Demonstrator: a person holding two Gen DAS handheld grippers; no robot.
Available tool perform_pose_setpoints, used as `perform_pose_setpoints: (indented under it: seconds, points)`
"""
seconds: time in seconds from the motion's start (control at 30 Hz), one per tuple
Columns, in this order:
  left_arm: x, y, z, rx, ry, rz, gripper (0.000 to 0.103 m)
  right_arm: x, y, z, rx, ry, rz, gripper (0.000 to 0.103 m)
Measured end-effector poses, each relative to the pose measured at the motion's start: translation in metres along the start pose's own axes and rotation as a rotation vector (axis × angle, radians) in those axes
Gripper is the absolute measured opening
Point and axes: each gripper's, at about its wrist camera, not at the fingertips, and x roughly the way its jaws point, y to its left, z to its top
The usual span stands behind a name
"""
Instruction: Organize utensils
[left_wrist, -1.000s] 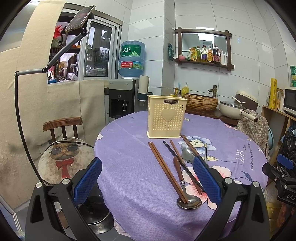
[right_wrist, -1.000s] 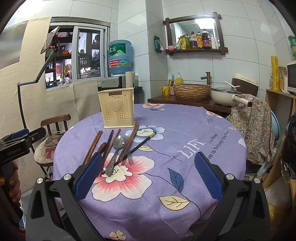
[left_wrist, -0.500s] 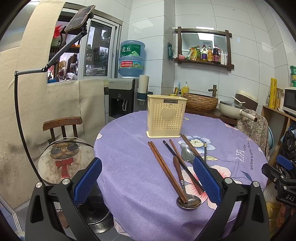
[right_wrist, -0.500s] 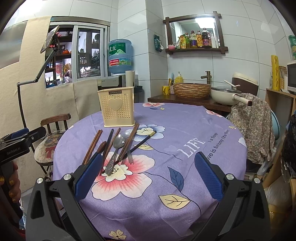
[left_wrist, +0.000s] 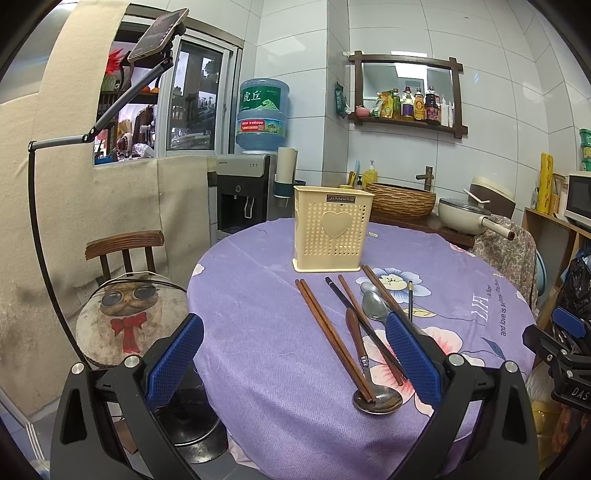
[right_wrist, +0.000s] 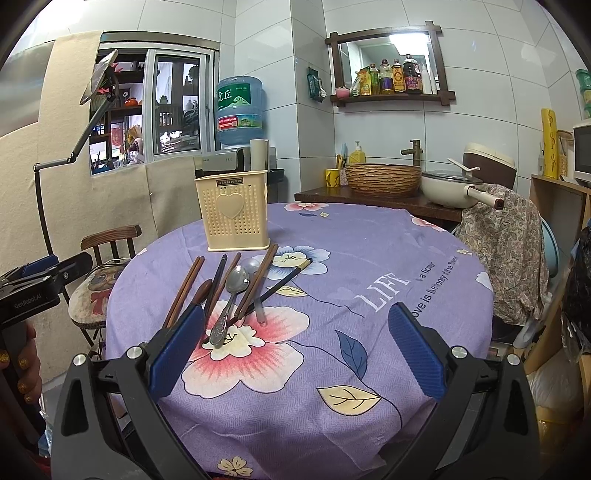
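Left wrist view: our left tongs (left_wrist: 293, 360) and right tongs (right_wrist: 295, 347) gape, holding nothing. Utensils (left_wrist: 354, 325) lie on the desk (left_wrist: 258, 295) before the holder (left_wrist: 330, 232); a chair (left_wrist: 125, 295) flanks its left edge.

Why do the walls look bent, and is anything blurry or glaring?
Left wrist view: fisheye lens bows the white wall tiles and blackens the corners; the cream plastic utensil basket stays sharp. Right wrist view: same bending; a ceiling light glares in the wood-framed mirror.
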Motion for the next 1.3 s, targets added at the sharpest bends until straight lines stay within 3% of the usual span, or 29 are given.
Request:
perform_pose_setpoints:
  seconds: [0.87, 1.03, 1.2, 1.3]
  points:
    - [0.009, 0.006, -0.009, -0.002, 0.022, 0.012, 0.097, 0.015, 0.001, -0.002, 0.004, 0.038, 0.003, 0.098]
    - [0.024, 0.015, -0.009, -0.001, 0.097, -0.004, 0.097, 0.035, -0.001, -0.001, -0.002, 0.08, -0.004, 0.098]
    - [0.062, 0.022, -0.01, 0.029, 0.237, 0.044, 0.097, 0.077, -0.011, 0.012, 0.015, 0.192, -0.014, 0.098]
    - [0.083, 0.03, 0.002, -0.018, 0.277, 0.043, 0.097, 0.108, -0.015, 0.024, 0.03, 0.247, -0.015, 0.09]
